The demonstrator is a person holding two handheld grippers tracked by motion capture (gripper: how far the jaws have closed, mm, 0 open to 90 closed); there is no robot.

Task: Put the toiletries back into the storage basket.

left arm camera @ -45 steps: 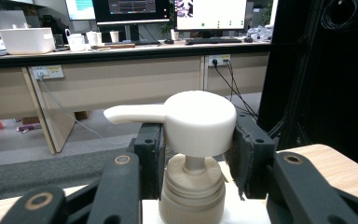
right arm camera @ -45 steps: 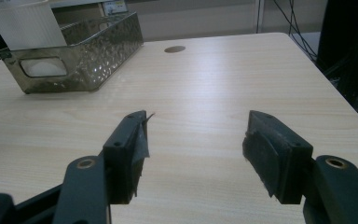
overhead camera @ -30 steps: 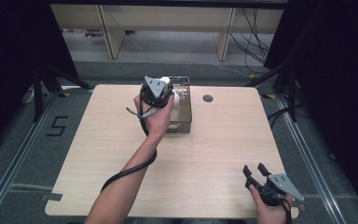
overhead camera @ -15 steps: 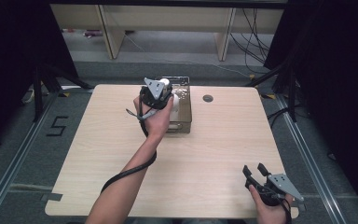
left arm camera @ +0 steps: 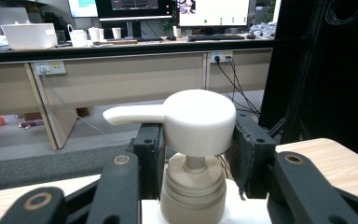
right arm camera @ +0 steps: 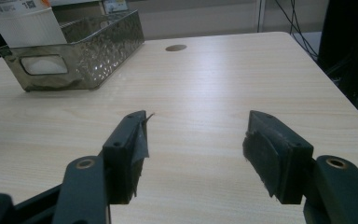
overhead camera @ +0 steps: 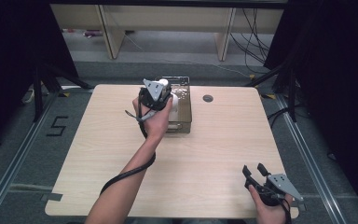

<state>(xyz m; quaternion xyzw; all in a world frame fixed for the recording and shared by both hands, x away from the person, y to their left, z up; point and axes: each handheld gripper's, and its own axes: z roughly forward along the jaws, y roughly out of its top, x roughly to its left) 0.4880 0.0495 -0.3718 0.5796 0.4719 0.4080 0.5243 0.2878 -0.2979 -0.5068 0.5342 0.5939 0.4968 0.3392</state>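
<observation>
A white pump bottle [left arm camera: 200,121] with a beige collar sits between the jaws of my left gripper [left arm camera: 199,149], which is shut on it just under the pump head. In the high view the left gripper [overhead camera: 156,93] hovers over the near left part of a clear plastic basket [overhead camera: 184,112] at the back middle of the table. The right gripper view shows the bottle's white body [right arm camera: 25,23] standing inside that basket [right arm camera: 98,42]. My right gripper [overhead camera: 254,170] rests low at the table's front right corner, and its jaws [right arm camera: 193,154] stand open with nothing between them.
The wooden table [overhead camera: 214,149] has a round cable hole [overhead camera: 208,98] right of the basket. Behind the table stand desk legs [overhead camera: 107,32] and loose cables [overhead camera: 256,28]. Black curtains flank both sides. A "5" is marked on the floor [overhead camera: 57,126] at the left.
</observation>
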